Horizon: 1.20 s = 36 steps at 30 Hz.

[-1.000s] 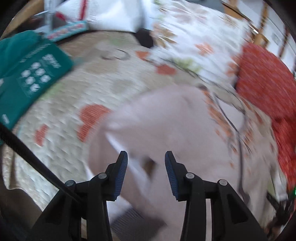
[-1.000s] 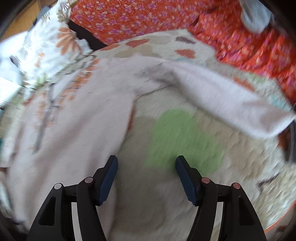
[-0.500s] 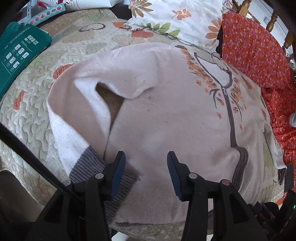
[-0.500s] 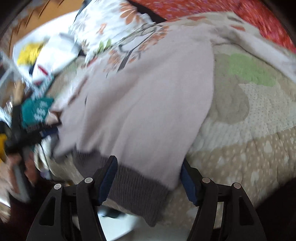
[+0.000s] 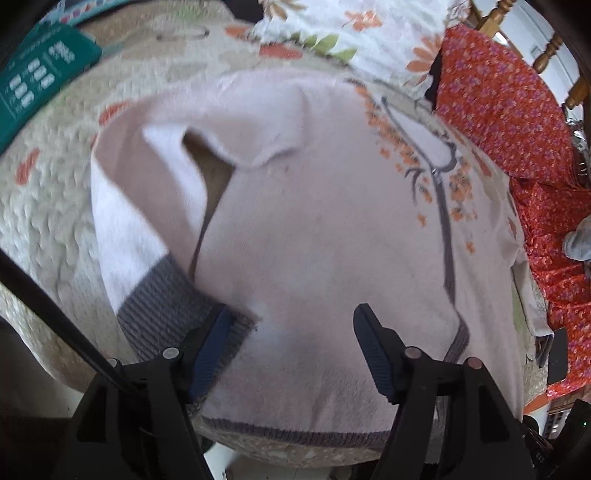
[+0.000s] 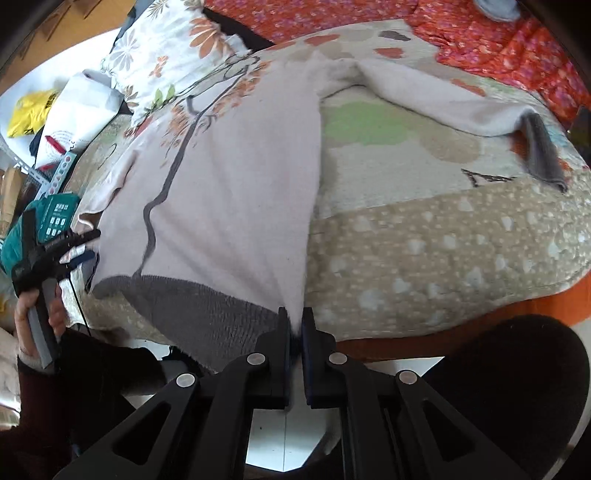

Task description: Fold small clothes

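A pale pink sweater [image 5: 314,229] with grey ribbed hem and cuffs and an orange flower print lies spread on a quilted bed. In the left wrist view one sleeve is folded in, its grey cuff [image 5: 166,314] by the left fingertip. My left gripper [image 5: 291,332] is open, hovering over the sweater's lower body near the hem. In the right wrist view the sweater [image 6: 229,184] lies left of centre, its other sleeve [image 6: 443,99] stretched out to the right. My right gripper [image 6: 294,317] is shut on the sweater's hem corner at the bed's near edge.
The quilt [image 6: 424,240] covers the bed. A floral pillow [image 5: 351,33] and red flowered bedding [image 5: 517,110] lie behind the sweater. A teal package [image 5: 33,77] lies at the far left. White bags [image 6: 81,110] sit beyond the bed.
My right gripper closed on the sweater's hem corner at the bed edge. My left gripper opened wider and moved slightly closer over the lower body.
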Each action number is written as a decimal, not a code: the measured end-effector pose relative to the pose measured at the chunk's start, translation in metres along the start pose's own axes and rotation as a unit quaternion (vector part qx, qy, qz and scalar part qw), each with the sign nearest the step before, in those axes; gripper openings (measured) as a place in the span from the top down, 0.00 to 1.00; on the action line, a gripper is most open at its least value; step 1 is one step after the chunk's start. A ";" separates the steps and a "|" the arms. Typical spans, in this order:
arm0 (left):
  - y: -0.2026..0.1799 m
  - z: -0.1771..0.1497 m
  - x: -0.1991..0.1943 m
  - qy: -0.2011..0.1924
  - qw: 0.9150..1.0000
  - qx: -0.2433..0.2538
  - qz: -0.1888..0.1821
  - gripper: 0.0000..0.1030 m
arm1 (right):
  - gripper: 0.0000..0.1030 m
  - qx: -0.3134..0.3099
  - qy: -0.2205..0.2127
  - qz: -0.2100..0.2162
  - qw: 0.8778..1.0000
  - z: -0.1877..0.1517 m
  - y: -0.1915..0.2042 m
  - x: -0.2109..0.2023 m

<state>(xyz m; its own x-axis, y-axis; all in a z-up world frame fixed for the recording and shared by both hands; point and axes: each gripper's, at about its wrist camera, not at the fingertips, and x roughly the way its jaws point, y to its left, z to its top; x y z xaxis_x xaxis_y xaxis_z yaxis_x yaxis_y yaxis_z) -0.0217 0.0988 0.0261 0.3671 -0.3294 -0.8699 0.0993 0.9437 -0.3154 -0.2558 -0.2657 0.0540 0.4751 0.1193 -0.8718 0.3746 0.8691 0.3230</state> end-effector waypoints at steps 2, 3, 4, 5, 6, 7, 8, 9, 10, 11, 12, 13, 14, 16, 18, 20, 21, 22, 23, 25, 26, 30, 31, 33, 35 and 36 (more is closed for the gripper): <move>0.000 -0.001 0.004 0.005 1.000 0.006 0.010 0.34 | 0.95 -0.006 0.012 0.006 1.000 0.000 0.009 0.012; -0.003 -0.003 0.004 0.003 1.000 0.016 0.018 0.34 | 0.95 -0.012 0.018 0.006 1.000 -0.001 0.015 0.020; -0.006 -0.004 0.005 0.002 0.999 0.025 0.024 0.33 | 0.95 -0.017 0.025 0.004 1.000 -0.002 0.018 0.026; -0.010 -0.006 0.006 0.001 0.999 0.041 0.035 0.33 | 0.95 -0.021 0.031 0.003 0.999 -0.003 0.022 0.032; -0.013 -0.008 0.006 0.001 0.998 0.053 0.045 0.33 | 0.95 -0.023 0.038 0.004 0.999 -0.003 0.024 0.036; -0.015 -0.010 0.005 -0.002 0.997 0.060 0.051 0.32 | 0.94 -0.024 0.043 0.008 0.999 -0.001 0.025 0.040; -0.014 -0.012 0.001 -0.009 0.997 0.059 0.049 0.32 | 0.94 -0.022 0.043 0.010 0.999 -0.001 0.024 0.041; -0.010 -0.012 -0.005 -0.018 0.998 0.046 0.038 0.32 | 0.92 -0.017 0.041 0.012 0.999 0.001 0.022 0.041; -0.004 -0.012 -0.010 -0.024 0.999 0.032 0.030 0.32 | 0.92 -0.014 0.039 0.017 0.999 0.001 0.020 0.040; 0.002 -0.012 -0.015 -0.030 0.999 0.019 0.027 0.32 | 0.92 -0.012 0.038 0.019 0.999 0.002 0.017 0.040; 0.010 -0.013 -0.019 -0.040 0.999 0.002 0.031 0.32 | 0.86 -0.009 0.034 0.021 0.999 0.003 0.015 0.039; 0.018 -0.014 -0.021 -0.049 0.998 -0.010 0.043 0.31 | 0.77 -0.005 0.027 0.020 0.999 0.006 0.013 0.037; 0.023 -0.015 -0.022 -0.052 0.997 -0.018 0.056 0.29 | 0.71 -0.004 0.023 0.021 1.000 0.006 0.011 0.036; 0.032 -0.019 -0.020 -0.051 0.995 -0.029 0.087 0.29 | 0.60 0.002 0.015 0.028 1.000 0.010 0.011 0.036; 0.038 -0.026 -0.013 -0.033 0.994 -0.034 0.101 0.28 | 0.60 0.005 0.013 0.033 0.999 0.013 0.015 0.040; 0.036 -0.035 0.002 0.002 0.996 -0.033 0.088 0.27 | 0.60 0.002 0.013 0.035 0.999 0.016 0.019 0.043; 0.034 -0.040 0.007 0.011 0.996 -0.031 0.083 0.27 | 0.60 0.000 0.013 0.036 0.999 0.017 0.021 0.045; 0.030 -0.045 0.008 0.008 0.996 -0.029 0.079 0.28 | 0.60 0.000 0.014 0.035 0.999 0.018 0.024 0.047; 0.027 -0.047 0.007 0.007 0.997 -0.021 0.070 0.46 | 0.60 0.001 0.014 0.035 0.999 0.019 0.027 0.050; 0.017 -0.047 0.000 0.010 0.998 0.019 0.055 0.74 | 0.60 0.004 0.013 0.040 0.999 0.021 0.029 0.052; 0.015 -0.047 -0.004 0.007 0.999 0.027 0.042 0.91 | 0.60 0.006 0.012 0.042 0.999 0.022 0.028 0.051; 0.017 -0.055 -0.030 0.016 0.999 0.025 -0.027 0.91 | 0.60 0.016 -0.028 0.033 0.999 0.035 0.011 0.019; 0.017 -0.057 -0.038 0.013 0.999 0.032 -0.036 0.89 | 0.59 0.018 -0.046 0.017 0.999 0.040 0.001 0.006; 0.017 -0.055 -0.057 0.003 0.998 0.037 -0.059 0.85 | 0.54 0.024 -0.079 -0.025 0.996 0.052 -0.019 -0.021; 0.012 -0.049 -0.071 -0.015 0.997 0.035 -0.070 0.66 | 0.49 0.033 -0.103 -0.071 0.992 0.065 -0.041 -0.045; 0.009 -0.043 -0.079 -0.030 0.996 0.035 -0.074 0.59 | 0.45 0.036 -0.113 -0.089 0.989 0.071 -0.050 -0.054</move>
<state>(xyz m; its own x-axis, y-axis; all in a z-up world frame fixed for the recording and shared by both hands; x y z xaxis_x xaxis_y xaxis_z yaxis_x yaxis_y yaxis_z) -0.0894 0.1315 0.0756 0.3980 -0.4641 -0.7913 0.2199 0.8857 -0.4089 -0.2435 -0.3501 0.1110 0.5595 -0.1494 -0.8153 0.5205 0.8288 0.2053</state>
